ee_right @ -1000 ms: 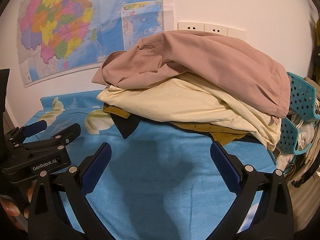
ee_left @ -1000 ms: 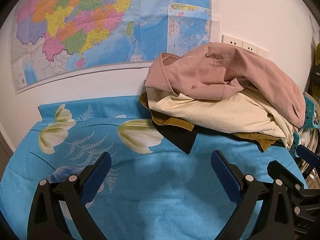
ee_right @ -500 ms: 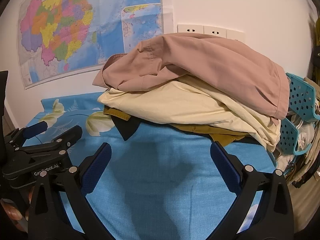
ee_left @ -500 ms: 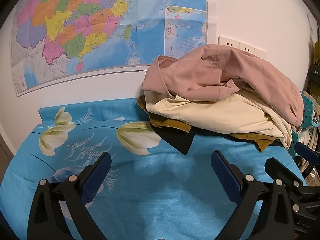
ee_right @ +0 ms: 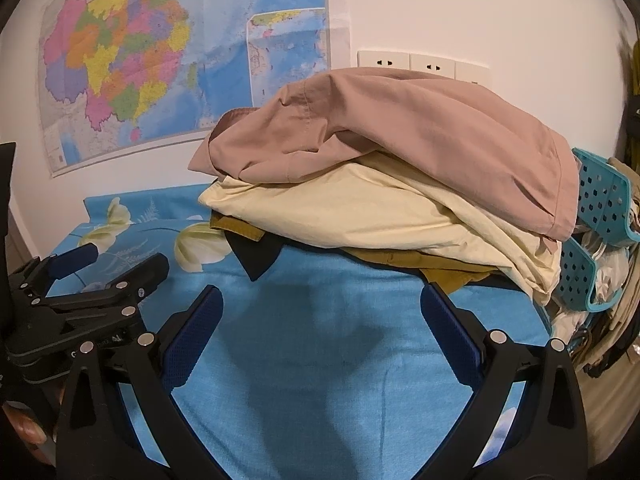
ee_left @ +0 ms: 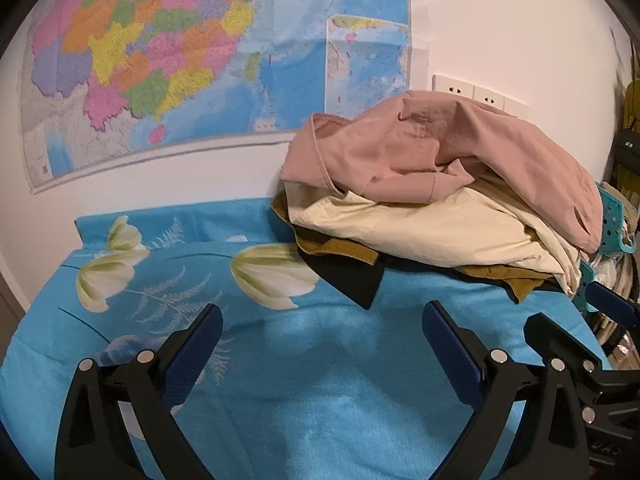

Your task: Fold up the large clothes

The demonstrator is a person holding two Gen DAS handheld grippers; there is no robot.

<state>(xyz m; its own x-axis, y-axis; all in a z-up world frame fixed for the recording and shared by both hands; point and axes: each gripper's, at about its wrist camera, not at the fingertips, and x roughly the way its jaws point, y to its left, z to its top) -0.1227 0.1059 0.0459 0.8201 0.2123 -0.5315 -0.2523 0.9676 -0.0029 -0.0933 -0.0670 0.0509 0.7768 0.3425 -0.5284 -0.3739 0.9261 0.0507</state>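
While nothing is yet gripped, the step in hand reads as picking the top garment off the heap, and it will likely go best by pinching a seam or hem edge of that one layer only, then lifting it clear before spreading it on the open cloth.

Left wrist view:
- Left gripper (ee_left: 320,332): jaws spread wide, holding and touching nothing; blue floral bedsheet (ee_left: 168,280) lies between and below them.
- Pile of clothes (ee_left: 432,208): ahead of the jaws and to their right, well apart from both pads.
- Pink garment (ee_left: 420,148): top layer, its folded edge facing the jaws.
- Cream garment (ee_left: 420,228), mustard garment (ee_left: 340,246), black garment (ee_left: 352,280): stacked beneath, black corner nearest the jaws.
- Wall map (ee_left: 180,60): beyond, ahead-left.

Right wrist view:
- Right gripper (ee_right: 320,320): jaws likewise released wide, empty, over bare sheet.
- Pile: straight ahead, closer here; the mustard hem sits just beyond the right pad, not touching.
- Left gripper: beside the left jaw, low.
- Teal basket (ee_right: 600,200): right of the pile.
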